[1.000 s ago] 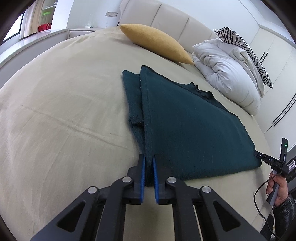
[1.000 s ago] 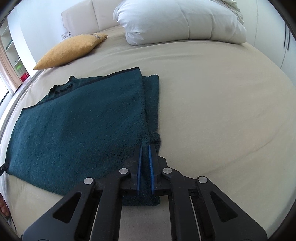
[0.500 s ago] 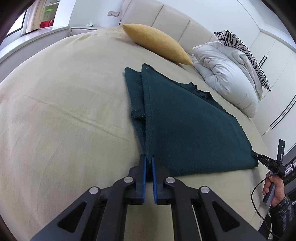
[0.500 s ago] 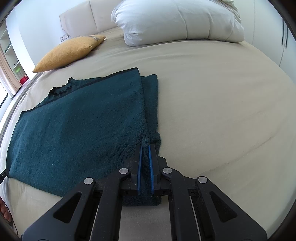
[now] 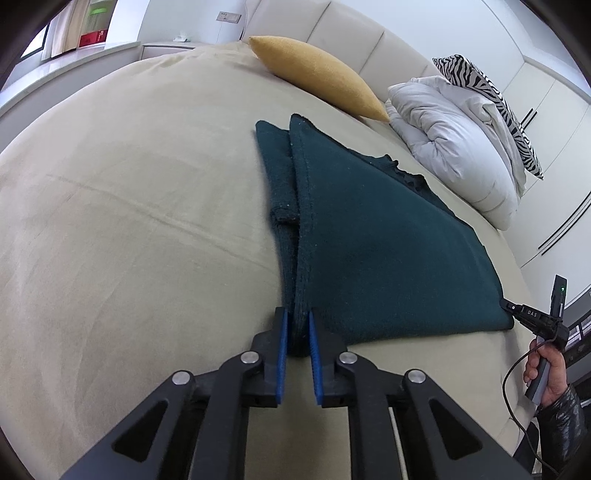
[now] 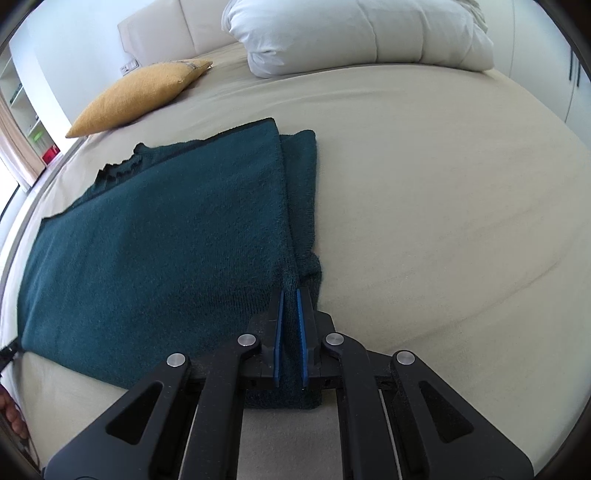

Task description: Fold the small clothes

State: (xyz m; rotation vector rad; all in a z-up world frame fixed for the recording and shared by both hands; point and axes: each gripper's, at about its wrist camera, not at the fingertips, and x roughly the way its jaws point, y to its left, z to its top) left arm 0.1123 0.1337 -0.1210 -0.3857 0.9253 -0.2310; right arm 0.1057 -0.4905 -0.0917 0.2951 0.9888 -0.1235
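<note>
A dark teal knitted garment (image 5: 376, 236) lies folded flat on the beige bed; it also shows in the right wrist view (image 6: 155, 236). My left gripper (image 5: 295, 317) is shut on the garment's near corner, with the folded edge running away between the blue pads. My right gripper (image 6: 290, 295) is shut on the opposite near corner, with cloth bunched between its pads. A narrower under-layer sticks out beside the top fold in both views. The right gripper's tip (image 5: 517, 308) shows at the garment's far corner in the left wrist view.
A mustard cushion (image 5: 317, 77) and a white duvet (image 5: 461, 147) with a zebra pillow (image 5: 484, 88) lie at the bed's head. A padded headboard (image 5: 332, 26) stands behind them. The beige bedsheet (image 5: 129, 206) spreads wide to the left. Wardrobe doors stand at the right.
Both grippers stay clamped on the garment's corners. The left view has shifted slightly forward and the left jaws look a little wider. The garment lies the same.
</note>
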